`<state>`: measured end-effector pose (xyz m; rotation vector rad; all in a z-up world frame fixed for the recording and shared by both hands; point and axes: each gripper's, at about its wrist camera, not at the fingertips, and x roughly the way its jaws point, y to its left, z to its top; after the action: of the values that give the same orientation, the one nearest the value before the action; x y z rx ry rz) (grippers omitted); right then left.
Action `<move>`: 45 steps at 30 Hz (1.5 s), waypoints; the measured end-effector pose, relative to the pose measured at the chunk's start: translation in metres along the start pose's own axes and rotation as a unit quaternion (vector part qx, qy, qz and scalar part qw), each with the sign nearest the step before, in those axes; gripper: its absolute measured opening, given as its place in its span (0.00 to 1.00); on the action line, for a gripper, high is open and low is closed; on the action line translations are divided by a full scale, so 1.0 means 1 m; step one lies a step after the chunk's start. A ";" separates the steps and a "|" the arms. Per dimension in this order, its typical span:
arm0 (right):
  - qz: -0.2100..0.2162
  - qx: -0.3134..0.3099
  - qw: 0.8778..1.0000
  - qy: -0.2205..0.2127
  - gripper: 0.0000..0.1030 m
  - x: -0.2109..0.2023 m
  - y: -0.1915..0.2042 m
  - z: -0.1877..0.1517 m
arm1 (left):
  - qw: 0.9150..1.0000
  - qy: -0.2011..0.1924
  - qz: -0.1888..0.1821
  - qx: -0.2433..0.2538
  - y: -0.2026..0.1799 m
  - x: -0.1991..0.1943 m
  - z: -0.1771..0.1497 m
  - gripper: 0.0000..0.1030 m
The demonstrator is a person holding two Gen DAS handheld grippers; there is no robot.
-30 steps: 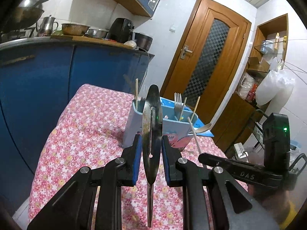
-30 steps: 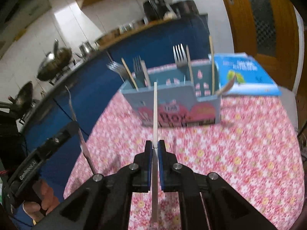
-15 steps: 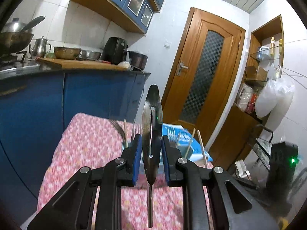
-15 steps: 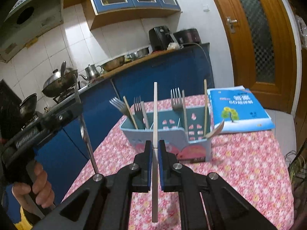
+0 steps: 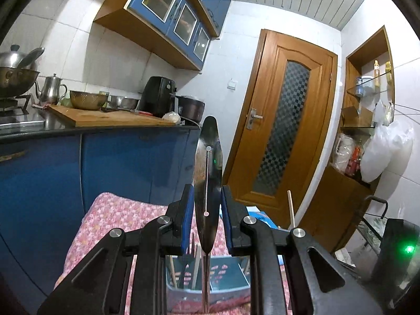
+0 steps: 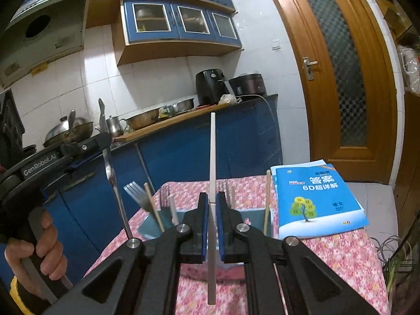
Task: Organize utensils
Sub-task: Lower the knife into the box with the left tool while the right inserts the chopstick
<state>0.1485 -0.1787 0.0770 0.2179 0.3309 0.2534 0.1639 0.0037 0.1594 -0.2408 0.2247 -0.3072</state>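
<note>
Spoon (image 5: 207,181) upright, clenched in left gripper (image 5: 207,225); chopstick (image 6: 212,183) clamped by right gripper (image 6: 212,225); both poised above holder (image 6: 252,216) for sorting.

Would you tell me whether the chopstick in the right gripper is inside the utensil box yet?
Not yet. The chopstick stands upright, clamped in the right gripper, above the utensil box.

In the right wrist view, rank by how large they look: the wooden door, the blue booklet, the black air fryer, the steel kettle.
1. Wooden door, largest by far.
2. Blue booklet; it lies nearer the camera, so its true size is unsure.
3. Black air fryer.
4. Steel kettle, smallest, partly hidden.
</note>
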 end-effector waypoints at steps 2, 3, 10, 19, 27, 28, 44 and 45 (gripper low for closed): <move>-0.005 0.001 1.000 -0.008 0.08 0.005 -0.004 0.002 | 1.000 -0.009 0.004 0.006 0.000 0.006 0.000 0.19; -0.008 0.003 1.000 -0.012 0.08 0.007 -0.006 0.003 | 1.000 -0.013 0.005 0.008 -0.001 0.009 0.000 0.19; -0.021 0.007 0.999 -0.032 0.08 0.028 -0.018 0.007 | 0.999 -0.039 0.018 0.025 -0.004 0.029 -0.004 0.19; -0.039 -0.034 0.998 -0.040 0.08 0.050 -0.011 -0.002 | 0.998 -0.034 0.023 0.037 0.001 0.045 -0.022 0.19; -0.047 -0.035 0.998 -0.017 0.08 0.063 -0.015 -0.012 | 0.999 -0.007 0.019 0.030 0.014 0.053 -0.044 0.19; -0.046 -0.035 0.998 -0.012 0.08 0.064 -0.016 -0.012 | 0.999 -0.002 0.018 0.029 0.015 0.054 -0.047 0.19; -0.026 -0.018 0.999 0.003 0.26 0.047 -0.014 -0.012 | 0.998 0.056 0.014 0.011 0.017 0.046 -0.070 0.35; -0.025 -0.018 1.000 0.002 0.26 0.043 -0.013 -0.011 | 0.998 0.057 0.014 0.011 0.017 0.044 -0.069 0.36</move>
<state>0.1868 -0.1771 0.0505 0.1725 0.3341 0.2103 0.1918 -0.0088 0.0815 -0.1991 0.3373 -0.2961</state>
